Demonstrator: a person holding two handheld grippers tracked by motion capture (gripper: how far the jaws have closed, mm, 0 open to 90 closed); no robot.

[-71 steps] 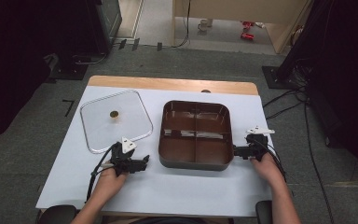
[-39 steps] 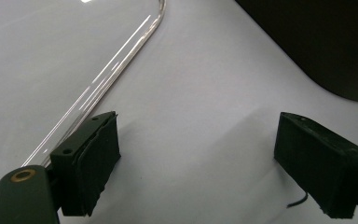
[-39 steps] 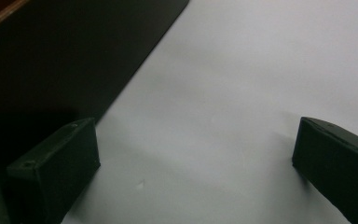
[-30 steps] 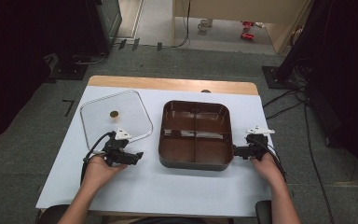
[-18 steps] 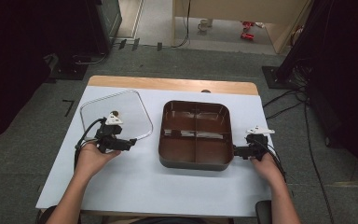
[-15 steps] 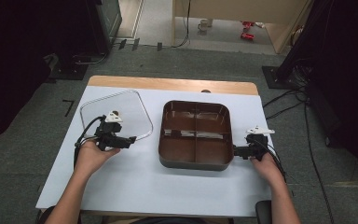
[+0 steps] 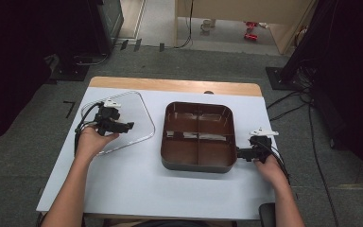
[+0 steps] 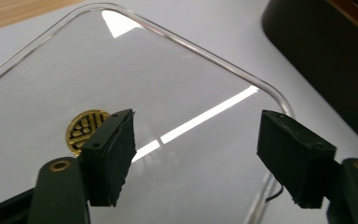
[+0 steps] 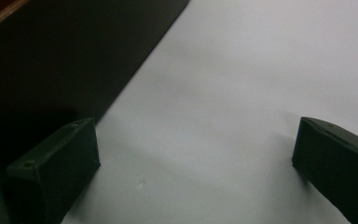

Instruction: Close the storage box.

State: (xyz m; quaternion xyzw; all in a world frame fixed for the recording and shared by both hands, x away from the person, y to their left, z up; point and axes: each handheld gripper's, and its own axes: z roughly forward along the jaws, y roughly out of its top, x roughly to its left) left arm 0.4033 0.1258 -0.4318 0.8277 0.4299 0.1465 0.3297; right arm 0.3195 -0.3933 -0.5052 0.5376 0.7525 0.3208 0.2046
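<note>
A clear square lid point(image 7: 139, 111) with a gold knob point(image 8: 85, 128) lies flat at the table's left. My left gripper point(image 7: 128, 126) hovers over the lid, open, with the knob just behind its left jaw and nothing between the jaws point(image 8: 196, 140). A dark brown tray point(image 7: 196, 165) divided into compartments sits in the middle of the table and looks empty. My right gripper point(image 7: 240, 153) is open beside the tray's near right corner, low over the table. In the right gripper view the tray's dark wall point(image 9: 74, 56) lies just off its left jaw.
The table is covered with a white sheet point(image 7: 137, 184), with a bare wooden strip point(image 7: 170, 85) along its far edge. The tray's dark corner point(image 8: 326, 42) shows to the right of the lid. Cables and dark stands lie on the floor beyond the table.
My left gripper has moved from the tray's left side, away and to the left, over the clear lid. The right gripper has stayed beside the tray.
</note>
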